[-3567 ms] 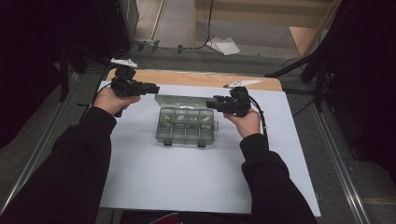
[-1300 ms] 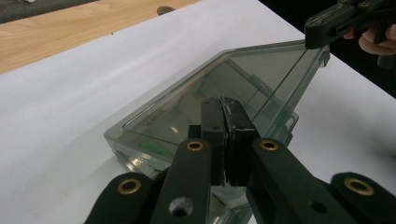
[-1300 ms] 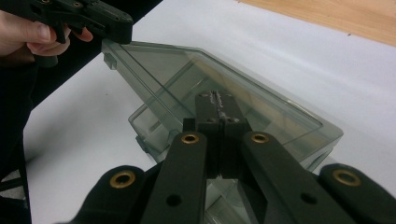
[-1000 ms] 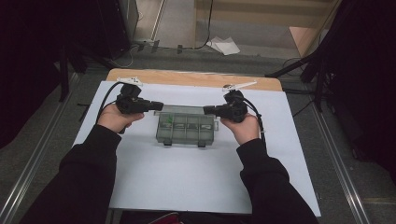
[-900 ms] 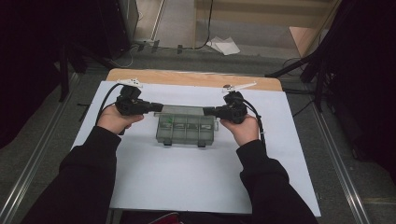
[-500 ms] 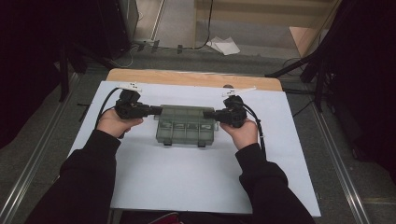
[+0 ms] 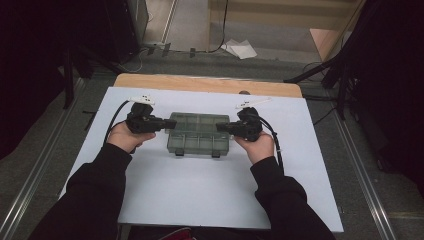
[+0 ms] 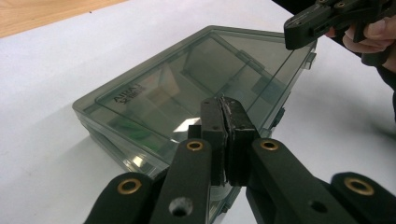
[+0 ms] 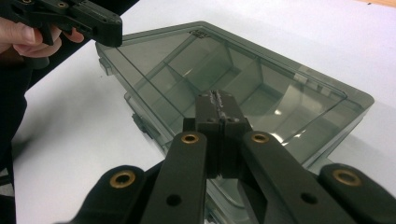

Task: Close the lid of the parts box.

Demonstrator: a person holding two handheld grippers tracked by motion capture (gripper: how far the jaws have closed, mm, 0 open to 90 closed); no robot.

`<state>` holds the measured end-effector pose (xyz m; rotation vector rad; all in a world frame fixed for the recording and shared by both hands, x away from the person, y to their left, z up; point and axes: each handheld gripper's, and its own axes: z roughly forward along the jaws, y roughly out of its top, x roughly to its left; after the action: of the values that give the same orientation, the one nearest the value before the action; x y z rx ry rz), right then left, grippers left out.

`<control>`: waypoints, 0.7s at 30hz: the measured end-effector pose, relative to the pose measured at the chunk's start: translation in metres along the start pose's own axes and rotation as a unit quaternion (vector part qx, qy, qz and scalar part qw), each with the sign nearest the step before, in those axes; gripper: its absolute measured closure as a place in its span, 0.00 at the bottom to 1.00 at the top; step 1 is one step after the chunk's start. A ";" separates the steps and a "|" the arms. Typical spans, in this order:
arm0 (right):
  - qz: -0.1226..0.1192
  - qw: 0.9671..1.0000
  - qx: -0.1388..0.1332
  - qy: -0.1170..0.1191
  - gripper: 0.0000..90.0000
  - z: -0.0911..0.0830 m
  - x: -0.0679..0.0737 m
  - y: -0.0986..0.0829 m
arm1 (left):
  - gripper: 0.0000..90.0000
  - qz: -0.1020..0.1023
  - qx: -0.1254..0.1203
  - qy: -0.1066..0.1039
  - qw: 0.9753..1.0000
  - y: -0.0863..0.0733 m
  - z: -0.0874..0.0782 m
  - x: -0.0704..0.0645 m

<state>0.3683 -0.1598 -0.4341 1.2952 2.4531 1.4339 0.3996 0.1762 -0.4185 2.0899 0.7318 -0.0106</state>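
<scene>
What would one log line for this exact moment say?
left hand-held gripper: shut, at box's end | right hand-held gripper: shut, at opposite end | clear divided box: lid closed, flat on white sheet

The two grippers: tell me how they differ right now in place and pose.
The left gripper sits at the left short end of the clear compartment box, while the right gripper sits at the right short end. The left gripper points rightward over the white table; the right gripper points leftward, facing it. Both have jaws closed together, with their tips at the box's lid, one in each hand.
</scene>
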 end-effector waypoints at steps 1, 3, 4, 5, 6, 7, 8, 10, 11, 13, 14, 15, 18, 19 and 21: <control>0.002 1.000 0.002 0.002 1.00 0.001 0.000 -0.001 | 0.98 0.001 0.002 -0.001 1.000 -0.001 0.001 0.000; 0.001 1.000 0.003 -0.001 1.00 0.002 0.000 -0.002 | 0.98 0.002 0.002 -0.001 1.000 -0.002 0.002 -0.001; 0.000 1.000 0.005 -0.002 1.00 0.003 0.000 -0.003 | 0.98 0.002 0.002 0.001 1.000 -0.003 0.003 -0.002; 0.003 1.000 0.007 -0.003 1.00 0.003 0.000 -0.004 | 0.98 0.003 0.002 0.002 1.000 -0.004 0.003 -0.002; 0.002 1.000 0.007 -0.002 1.00 0.004 0.000 -0.004 | 0.98 0.003 0.001 0.001 1.000 -0.005 0.004 -0.003; 0.001 1.000 0.005 -0.003 1.00 0.004 -0.001 -0.005 | 0.98 0.005 0.001 0.002 1.000 -0.006 0.004 -0.003; 0.004 1.000 0.006 -0.001 1.00 0.005 -0.001 -0.006 | 0.98 0.006 0.002 0.003 1.000 -0.007 0.005 -0.004; 0.002 1.000 0.008 -0.003 1.00 0.007 0.000 -0.008 | 0.98 0.009 0.004 0.006 1.000 -0.008 0.006 -0.004; 0.000 1.000 0.008 -0.004 1.00 0.008 0.000 -0.009 | 0.98 0.009 0.005 0.005 1.000 -0.009 0.007 -0.004; 0.001 1.000 0.012 -0.004 1.00 0.010 0.000 -0.010 | 0.98 0.008 0.005 0.005 1.000 -0.010 0.008 -0.005; 0.000 1.000 0.012 -0.005 1.00 0.011 -0.001 -0.011 | 0.98 0.010 0.005 0.005 1.000 -0.011 0.009 -0.005; -0.001 1.000 0.014 -0.004 1.00 0.011 -0.001 -0.012 | 0.98 0.012 0.006 0.007 1.000 -0.011 0.009 -0.004; 0.006 1.000 0.018 -0.008 1.00 0.014 -0.003 -0.014 | 0.98 0.013 0.008 0.007 1.000 -0.013 0.011 -0.003; 0.007 1.000 0.020 -0.007 1.00 0.015 -0.003 -0.015 | 0.98 0.012 0.012 0.007 1.000 -0.015 0.013 -0.002; 0.009 1.000 0.023 -0.009 1.00 0.017 -0.004 -0.017 | 0.98 0.010 0.015 0.006 1.000 -0.017 0.015 0.000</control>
<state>0.3673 -0.1543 -0.4579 1.3353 2.4824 1.3715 0.3948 0.1720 -0.4403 2.1266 0.7221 0.0020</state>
